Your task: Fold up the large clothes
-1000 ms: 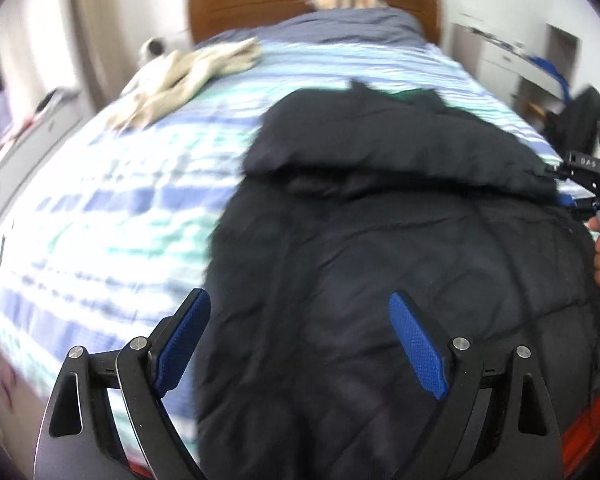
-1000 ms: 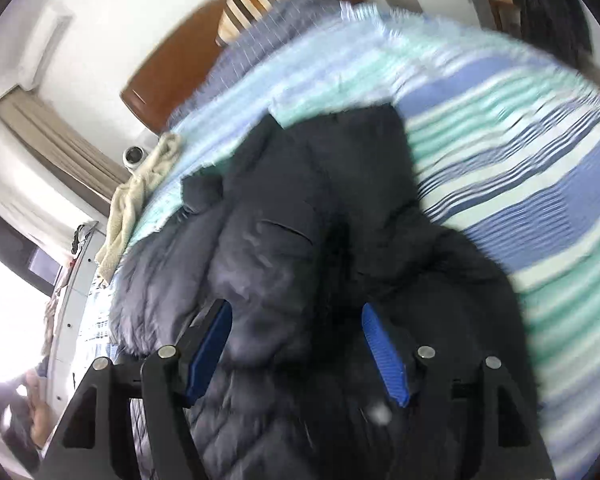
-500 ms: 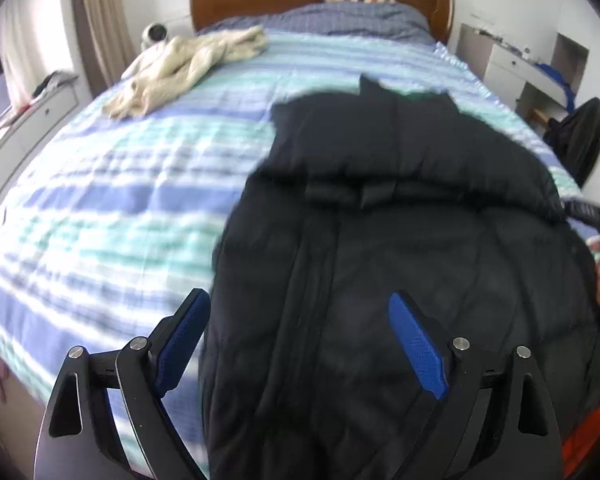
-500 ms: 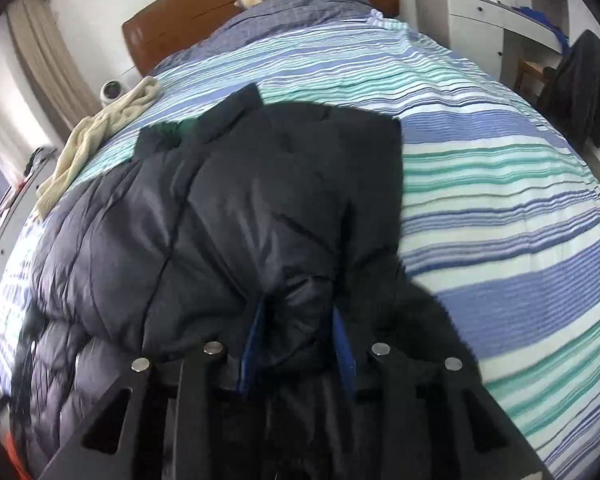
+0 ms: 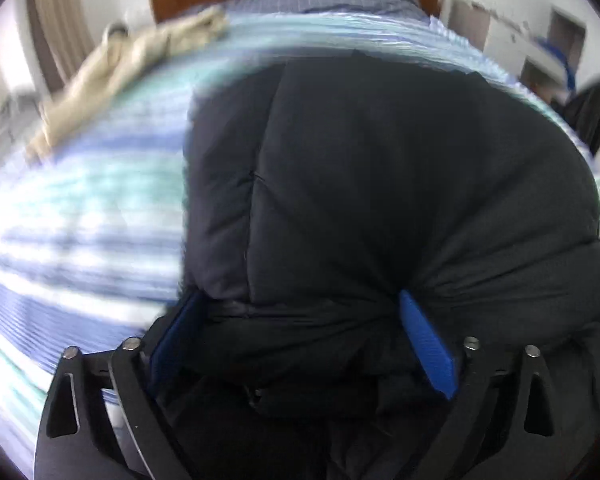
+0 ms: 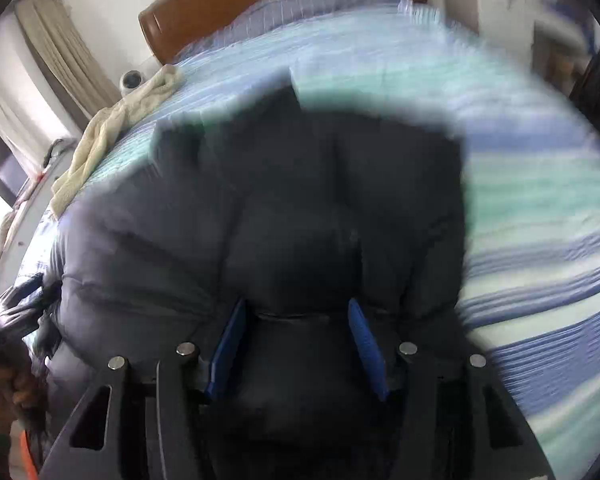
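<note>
A large black quilted jacket (image 5: 380,184) lies on the striped bed and fills both views; it also shows in the right wrist view (image 6: 300,208). My left gripper (image 5: 300,320) has its blue pads (image 5: 424,340) set wide, with a thick bunch of the jacket's hem between them. My right gripper (image 6: 296,332) has its blue pads (image 6: 364,336) closed in on a thick fold of the jacket's near edge. Both bunches rise toward the cameras. Both views are blurred by motion.
The bed (image 5: 80,208) has a blue, green and white striped sheet and a wooden headboard (image 6: 204,12). A cream garment (image 5: 140,52) lies at the far left of the bed. White furniture (image 5: 520,40) stands to the right. A dark bag (image 5: 588,112) hangs there.
Both grippers dropped to the jacket's near edge. The left one, open above the jacket before, now has fabric between its pads. The right one stays on its fold, and the jacket bulges up.
</note>
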The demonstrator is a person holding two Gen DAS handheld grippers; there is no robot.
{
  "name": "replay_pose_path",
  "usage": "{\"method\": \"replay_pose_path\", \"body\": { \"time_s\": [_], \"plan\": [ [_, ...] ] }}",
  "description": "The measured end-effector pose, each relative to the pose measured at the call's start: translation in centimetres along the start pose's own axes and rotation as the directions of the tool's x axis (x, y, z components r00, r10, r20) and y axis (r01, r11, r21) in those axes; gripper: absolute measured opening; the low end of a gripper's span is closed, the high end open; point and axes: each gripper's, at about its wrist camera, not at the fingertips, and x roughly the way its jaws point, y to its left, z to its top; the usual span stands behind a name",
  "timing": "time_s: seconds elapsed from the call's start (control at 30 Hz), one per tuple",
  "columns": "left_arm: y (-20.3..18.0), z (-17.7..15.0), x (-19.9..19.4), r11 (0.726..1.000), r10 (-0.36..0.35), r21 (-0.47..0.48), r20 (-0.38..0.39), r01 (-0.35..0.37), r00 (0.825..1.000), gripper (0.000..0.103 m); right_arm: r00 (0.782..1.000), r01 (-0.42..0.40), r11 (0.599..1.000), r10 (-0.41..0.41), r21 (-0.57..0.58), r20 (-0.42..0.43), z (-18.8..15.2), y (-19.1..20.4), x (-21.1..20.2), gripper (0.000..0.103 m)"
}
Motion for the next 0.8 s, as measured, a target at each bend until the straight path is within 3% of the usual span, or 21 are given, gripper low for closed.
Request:
{"method": "replay_pose_path", "body": {
  "time_s": [0.17,0.27,0.4,0.5,0.53,0.63,0.7,0.8],
  "plan": [
    [-0.5,0.0,-0.5,0.999,0.029,0.027,-0.007,-0.029,1.000,0.099,1.000,0.002,1.000,-0.002,0.006,0.031,-1.2,-0.4,-0.7,0.053],
    [-0.6,0.5,-3.1,0.999,0.037,0.028,0.000,-0.037,0.999,0.090,0.999,0.000,1.000,0.000,0.003,0.047,-1.7,-0.6,-1.2,0.053],
    [-0.8,3.4,-7.4,0.999,-0.042,-0.020,0.117,0.045,0.992,0.094,0.998,-0.006,1.000,0.005,0.008,0.069,-1.9,-0.5,-1.6,0.053],
    [-1.7,5.7,-7.0,0.998,-0.058,-0.028,0.148,0.063,0.987,0.096,0.997,-0.006,1.000,0.005,0.009,0.079,-2.1,-0.4,-1.6,0.053],
    [-2.1,6.1,-5.7,0.999,-0.043,-0.022,0.128,0.046,0.991,0.096,0.997,-0.006,1.000,0.005,0.009,0.080,-2.2,-0.4,-1.7,0.053],
    [-2.7,5.4,1.0,0.999,0.033,-0.004,-0.042,-0.033,0.999,0.103,0.996,-0.006,1.000,0.006,0.011,0.084,-2.6,-0.4,-2.0,0.053],
    [-2.4,4.3,2.8,0.999,0.005,-0.033,-0.030,-0.006,1.000,0.103,0.996,-0.008,1.000,0.007,0.011,0.085,-2.6,-0.2,-2.0,0.053],
    [-2.9,4.6,2.4,0.999,0.039,-0.027,-0.053,-0.041,0.998,0.103,0.996,-0.005,1.000,0.004,0.009,0.088,-2.8,-0.1,-1.9,0.053]
  ]
}}
